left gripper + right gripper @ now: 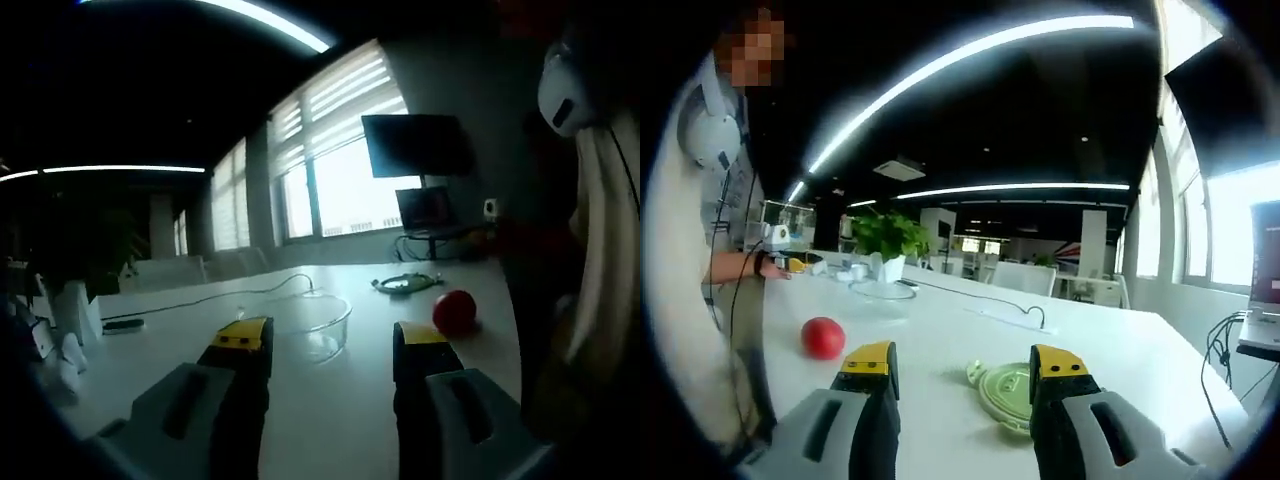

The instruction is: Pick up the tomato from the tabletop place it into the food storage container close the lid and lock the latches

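Observation:
A red tomato lies on the white table, to the right of a clear glass storage container. My left gripper stands open just short of the container, with nothing between its yellow-tipped fingers. A green lid lies farther back on the table. In the right gripper view the tomato lies left of my open right gripper, and the green lid lies between its fingers, a little ahead. The glass container sits farther off, near the other gripper.
A person stands at the table's left side in the right gripper view. A potted plant and a cable lie beyond the container. A monitor and laptop stand by the windows.

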A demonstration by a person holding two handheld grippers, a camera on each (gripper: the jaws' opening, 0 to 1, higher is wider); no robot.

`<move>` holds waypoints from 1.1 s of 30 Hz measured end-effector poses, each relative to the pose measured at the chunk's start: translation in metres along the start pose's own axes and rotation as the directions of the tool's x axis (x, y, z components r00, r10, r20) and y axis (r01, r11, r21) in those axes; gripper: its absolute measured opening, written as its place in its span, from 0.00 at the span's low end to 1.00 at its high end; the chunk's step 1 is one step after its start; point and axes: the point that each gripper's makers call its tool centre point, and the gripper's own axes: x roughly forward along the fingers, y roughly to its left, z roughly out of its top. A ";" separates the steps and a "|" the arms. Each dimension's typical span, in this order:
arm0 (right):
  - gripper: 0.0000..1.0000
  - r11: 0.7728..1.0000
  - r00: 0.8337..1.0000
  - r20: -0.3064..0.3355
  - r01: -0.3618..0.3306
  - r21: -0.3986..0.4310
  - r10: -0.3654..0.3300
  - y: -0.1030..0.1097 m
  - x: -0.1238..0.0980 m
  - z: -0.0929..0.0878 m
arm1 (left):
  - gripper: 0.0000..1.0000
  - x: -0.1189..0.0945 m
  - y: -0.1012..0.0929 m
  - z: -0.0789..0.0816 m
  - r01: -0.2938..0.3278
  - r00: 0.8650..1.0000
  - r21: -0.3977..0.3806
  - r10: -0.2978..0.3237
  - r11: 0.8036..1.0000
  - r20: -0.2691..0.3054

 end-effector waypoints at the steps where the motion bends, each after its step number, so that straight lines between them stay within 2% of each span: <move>1: 0.47 1.000 1.000 -0.002 -0.017 0.002 0.017 0.003 0.000 0.000 | 0.41 0.001 -0.001 0.000 0.009 1.000 0.001 -0.009 1.000 -0.002; 10: 0.47 0.992 0.992 -0.036 -0.125 -0.009 0.125 0.022 0.004 -0.002 | 0.41 0.007 -0.022 -0.009 0.125 0.991 -0.002 -0.125 0.992 -0.055; 18: 0.47 0.978 0.978 -0.059 -0.204 -0.033 0.202 0.036 0.007 -0.002 | 0.41 0.012 -0.033 -0.016 0.181 0.979 0.008 -0.179 0.984 -0.100; 24: 0.47 0.957 0.955 -0.067 -0.290 -0.026 0.288 0.051 0.010 0.000 | 0.41 0.016 -0.046 -0.023 0.248 0.959 0.014 -0.243 0.969 -0.147; 33: 0.49 0.925 0.921 -0.100 -0.379 -0.018 0.375 0.067 0.014 -0.007 | 0.42 0.021 -0.056 -0.030 0.289 0.943 0.001 -0.284 0.957 -0.171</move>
